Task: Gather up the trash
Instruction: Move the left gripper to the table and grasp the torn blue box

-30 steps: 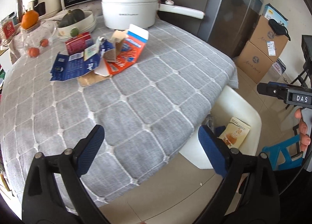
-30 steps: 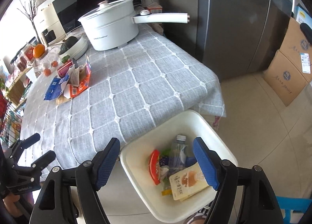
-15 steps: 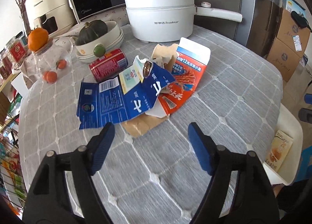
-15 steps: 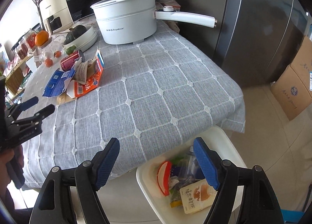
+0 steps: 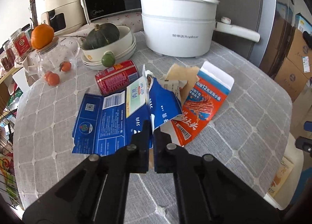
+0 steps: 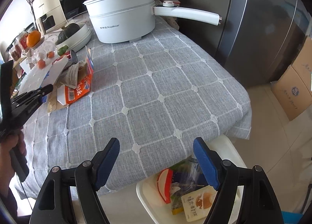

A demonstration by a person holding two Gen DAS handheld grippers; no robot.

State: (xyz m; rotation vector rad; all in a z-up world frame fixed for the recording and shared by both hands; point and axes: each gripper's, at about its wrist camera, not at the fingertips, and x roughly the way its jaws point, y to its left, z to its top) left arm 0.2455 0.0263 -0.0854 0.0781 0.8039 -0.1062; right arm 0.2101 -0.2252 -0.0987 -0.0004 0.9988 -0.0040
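A pile of trash lies on the grey checked tablecloth (image 5: 243,107): a flattened blue carton (image 5: 109,118), an orange carton (image 5: 202,105), torn brown paper (image 5: 183,74) and a red can (image 5: 117,77) on its side. My left gripper (image 5: 152,126) is shut on the near edge of the blue carton, whose right flap stands up between the jaws. The right wrist view shows that gripper (image 6: 48,87) at the pile's near side. My right gripper (image 6: 156,157) hangs open and empty over the table's near edge, above the white bin (image 6: 230,146) that holds wrappers.
A white electric pot (image 5: 177,29) with a long handle stands at the back. Left of it are stacked bowls with a green squash (image 5: 101,35) and a glass jar (image 5: 56,58) topped by an orange. A fridge (image 6: 263,19) and cardboard boxes (image 6: 296,87) stand to the right.
My left gripper moved in over the table to the pile and closed on the blue carton. My right gripper shifted from over the bin toward the table edge, still open.
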